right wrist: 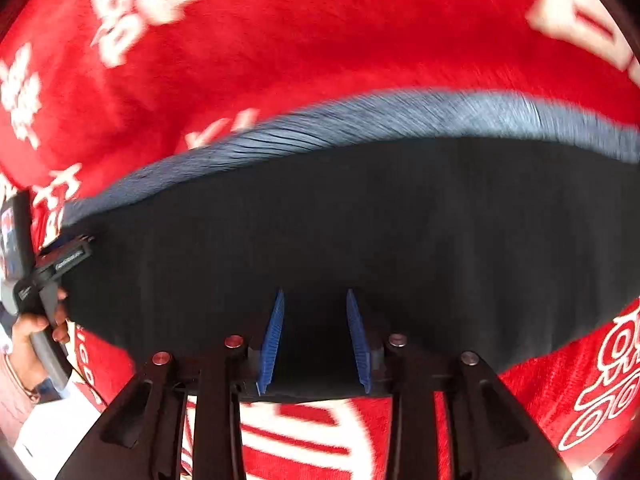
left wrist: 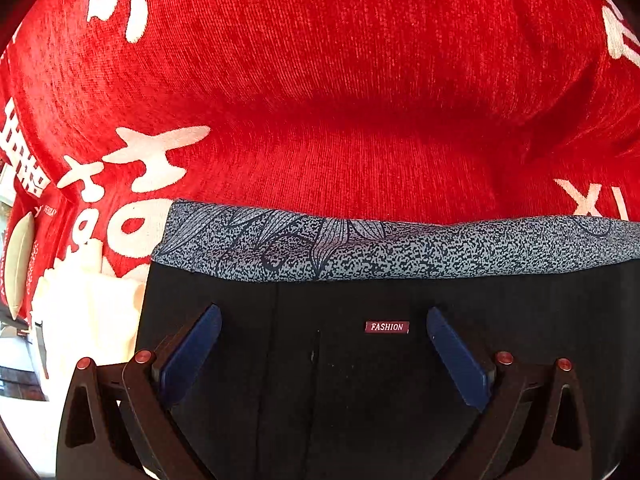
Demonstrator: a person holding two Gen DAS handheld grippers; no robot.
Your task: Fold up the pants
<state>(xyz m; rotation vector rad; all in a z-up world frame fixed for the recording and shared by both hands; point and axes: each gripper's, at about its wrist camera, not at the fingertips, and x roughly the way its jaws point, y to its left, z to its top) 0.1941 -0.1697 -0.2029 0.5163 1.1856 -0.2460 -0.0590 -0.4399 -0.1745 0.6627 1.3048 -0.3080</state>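
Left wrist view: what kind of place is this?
Likely a home, maybe a bed or sofa. The black pants lie on a soft red blanket with white lettering, and a pale cushion and white cloth sit at the left edge.

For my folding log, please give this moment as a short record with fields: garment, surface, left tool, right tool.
garment: black pants with grey patterned waistband and a FASHION label, lying flat
surface: red cloth with white print
left tool: left tool open wide above the pants near the label
right tool: right tool open, narrower gap, over the pants; view blurred
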